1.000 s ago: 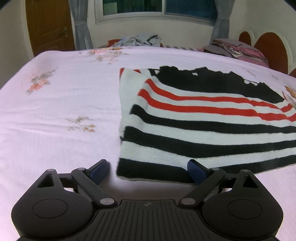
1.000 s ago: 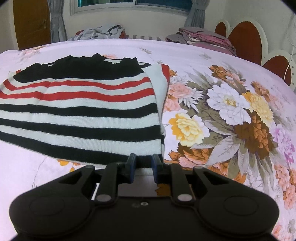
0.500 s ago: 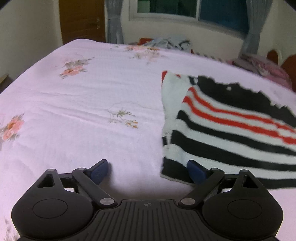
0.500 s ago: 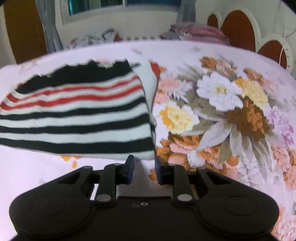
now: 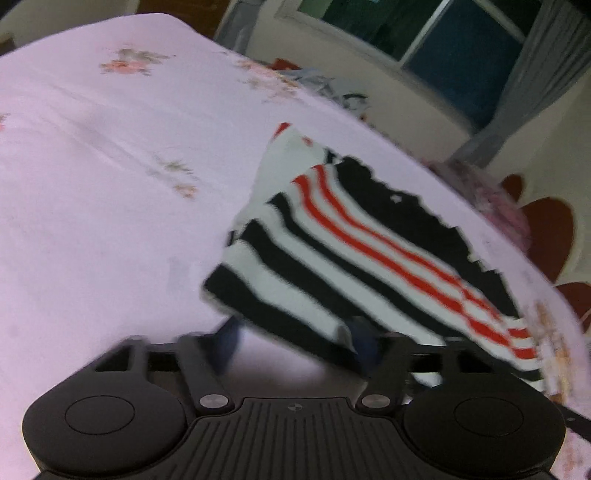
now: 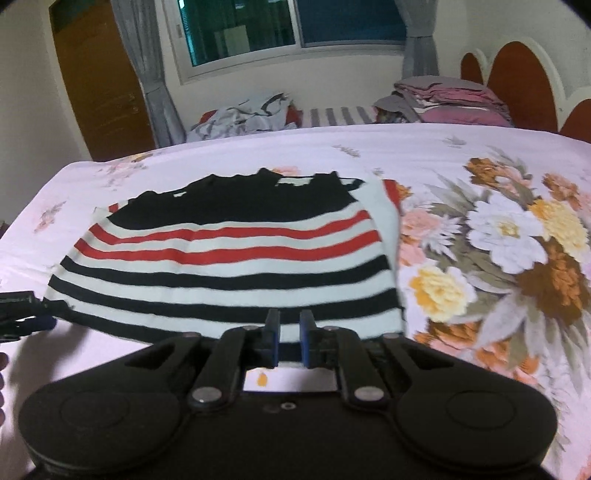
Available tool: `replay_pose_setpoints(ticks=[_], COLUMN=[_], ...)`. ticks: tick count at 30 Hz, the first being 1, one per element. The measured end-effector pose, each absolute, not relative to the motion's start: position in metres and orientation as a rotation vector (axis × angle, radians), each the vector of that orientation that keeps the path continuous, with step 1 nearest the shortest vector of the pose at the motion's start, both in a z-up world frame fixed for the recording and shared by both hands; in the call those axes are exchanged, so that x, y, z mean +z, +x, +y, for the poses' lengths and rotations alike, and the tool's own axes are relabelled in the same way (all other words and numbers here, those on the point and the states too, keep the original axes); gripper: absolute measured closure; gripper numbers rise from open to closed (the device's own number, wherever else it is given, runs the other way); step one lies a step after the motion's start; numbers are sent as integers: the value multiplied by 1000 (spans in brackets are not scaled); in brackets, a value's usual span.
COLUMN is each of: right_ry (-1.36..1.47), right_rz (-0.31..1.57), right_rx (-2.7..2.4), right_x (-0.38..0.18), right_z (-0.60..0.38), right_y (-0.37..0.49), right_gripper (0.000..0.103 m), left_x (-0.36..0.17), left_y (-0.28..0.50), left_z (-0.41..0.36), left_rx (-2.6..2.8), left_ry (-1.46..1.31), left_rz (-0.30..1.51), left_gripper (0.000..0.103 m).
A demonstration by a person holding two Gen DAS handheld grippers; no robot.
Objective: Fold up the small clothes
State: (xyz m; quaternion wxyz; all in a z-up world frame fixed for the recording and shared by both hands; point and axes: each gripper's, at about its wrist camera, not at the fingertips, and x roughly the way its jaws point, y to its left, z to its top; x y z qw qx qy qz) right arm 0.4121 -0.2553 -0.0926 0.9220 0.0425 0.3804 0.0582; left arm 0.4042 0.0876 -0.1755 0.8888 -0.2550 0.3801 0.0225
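The right gripper is narrowing its jaws on the near hem of the striped sweater, now lifting off the floral bedsheet. The left gripper, jaws closing but wide apart, has rolled since a second ago, straddling the hem's other corner. Only the right view is showing folded pink laundry.

One striped sweater on one bed, two claws, two clothes piles, one door, one window.
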Motion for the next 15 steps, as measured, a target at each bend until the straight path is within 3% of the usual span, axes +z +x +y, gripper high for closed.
replay_pose_setpoints(ticks=[13,15], right_ry=[90,85], right_rz=[780,771], right_rx=[214,233], right_x=[-104,-104], right_z=[-204,-193], right_y=[480,489], right_gripper=[93,97], left_x=[-204,-206], left_y=[430,435], left_z=[125,124], left_rx=[88,108], left_ry=[-950,-959], left_rz=[621,605], left_gripper=[29,40])
